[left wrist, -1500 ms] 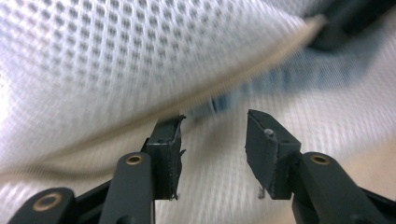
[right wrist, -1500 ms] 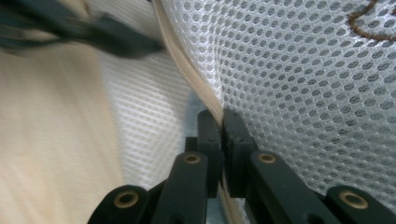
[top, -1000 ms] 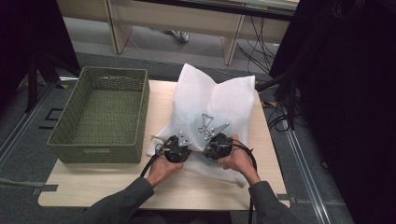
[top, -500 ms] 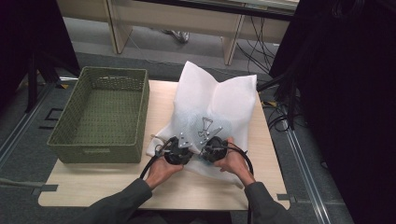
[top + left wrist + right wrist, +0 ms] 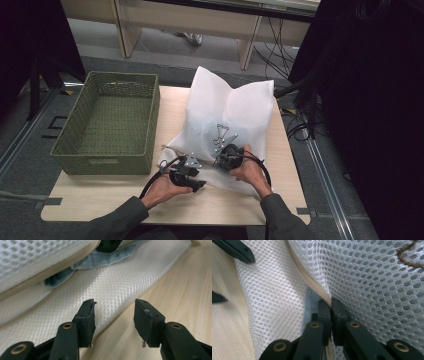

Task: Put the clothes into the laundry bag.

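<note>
While my right gripper (image 5: 330,315) stays clamped on zipper edge (image 5: 308,281) of white mesh bag (image 5: 227,107) at surface centre, left gripper (image 5: 113,315) hovers apart at 7 o'clock. Judging bag-opening step; next I pinch lower flap.

A basket (image 5: 107,125) sits left of the mesh bag (image 5: 227,115) on the table (image 5: 115,200).

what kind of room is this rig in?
Probably a lab or office set up for recording, not a home: a small wooden table on grey carpet, loose cables on the floor by black curtains, and desk legs behind.
</note>
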Demonstrator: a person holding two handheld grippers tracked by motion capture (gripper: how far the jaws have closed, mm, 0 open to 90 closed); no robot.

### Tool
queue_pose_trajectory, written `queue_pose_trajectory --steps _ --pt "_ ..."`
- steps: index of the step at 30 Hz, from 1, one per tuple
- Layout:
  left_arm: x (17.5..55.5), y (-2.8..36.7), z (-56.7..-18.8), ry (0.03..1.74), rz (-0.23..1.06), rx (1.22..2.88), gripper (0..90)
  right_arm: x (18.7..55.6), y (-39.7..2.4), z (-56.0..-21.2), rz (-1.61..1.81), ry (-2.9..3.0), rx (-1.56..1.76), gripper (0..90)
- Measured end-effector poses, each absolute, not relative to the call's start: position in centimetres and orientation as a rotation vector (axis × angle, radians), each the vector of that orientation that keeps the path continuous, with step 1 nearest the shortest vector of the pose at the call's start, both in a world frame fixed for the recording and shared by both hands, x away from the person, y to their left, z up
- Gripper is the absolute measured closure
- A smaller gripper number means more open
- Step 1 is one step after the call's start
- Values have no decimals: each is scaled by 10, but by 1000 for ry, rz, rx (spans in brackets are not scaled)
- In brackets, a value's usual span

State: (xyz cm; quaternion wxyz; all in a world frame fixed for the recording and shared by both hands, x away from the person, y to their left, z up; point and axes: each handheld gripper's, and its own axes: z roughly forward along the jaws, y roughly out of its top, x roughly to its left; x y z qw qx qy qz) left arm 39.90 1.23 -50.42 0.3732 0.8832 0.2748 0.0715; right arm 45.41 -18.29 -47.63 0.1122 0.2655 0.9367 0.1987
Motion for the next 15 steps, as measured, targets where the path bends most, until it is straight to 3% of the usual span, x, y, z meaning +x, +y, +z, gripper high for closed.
queue_pose_trajectory --steps 2,3,4,5,6,7,12,15 --pt "403 9 -507 672 188 2287 537 454 -183 -476 583 2746 774 883" --pt "403 7 -508 668 216 2295 615 455 -184 -475 582 2760 763 883" --pt "404 6 -508 650 236 2303 615 455 -184 -475 582 2760 763 883" --pt "405 5 -507 655 235 2309 710 457 -185 -476 583 2752 760 884" --pt "407 6 -506 639 251 2323 710 457 -185 -476 583 2752 760 884" --pt "407 6 -507 662 257 2316 818 456 -185 -476 583 2738 765 883" --pt "398 3 -503 607 286 2377 875 456 -184 -475 578 2739 759 883" --pt "383 3 -503 600 221 2364 885 456 -184 -475 572 2738 749 885"
